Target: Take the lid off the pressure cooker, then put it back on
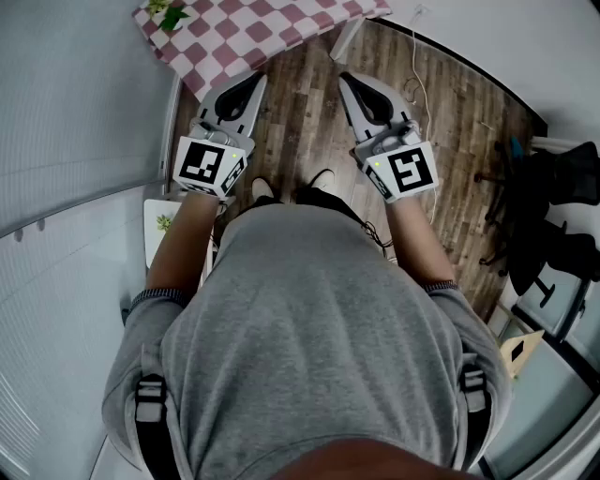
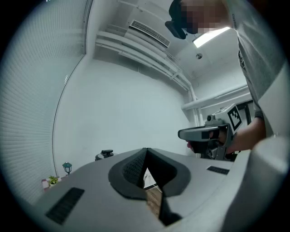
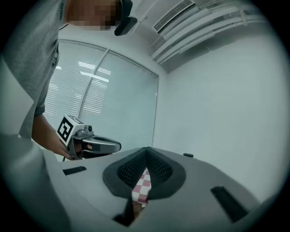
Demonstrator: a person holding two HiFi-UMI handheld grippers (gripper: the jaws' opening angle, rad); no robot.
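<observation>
Both claws are pressed closed with nothing between them. In the head view the left claw [image 1: 253, 82] and the right claw [image 1: 349, 82] point toward the checkered table [image 1: 272, 28] at the frame's top, and no cooker shows there. Only the left gripper view catches the pressure cooker [image 2: 100, 157] at lower left, its knobbed lid [image 2: 107, 152] seemingly on. That would fit a lid not lifted or one set back, and I cannot tell which.

Office-type room: wood-plank floor [image 1: 305, 131] below the left tongs [image 1: 251, 82] and right tongs [image 1: 349, 82], black office chairs [image 1: 562, 220] well right of them, window blinds [image 3: 106, 102], ceiling air vent [image 2: 149, 32] and strip light [image 2: 210, 36] overhead.
</observation>
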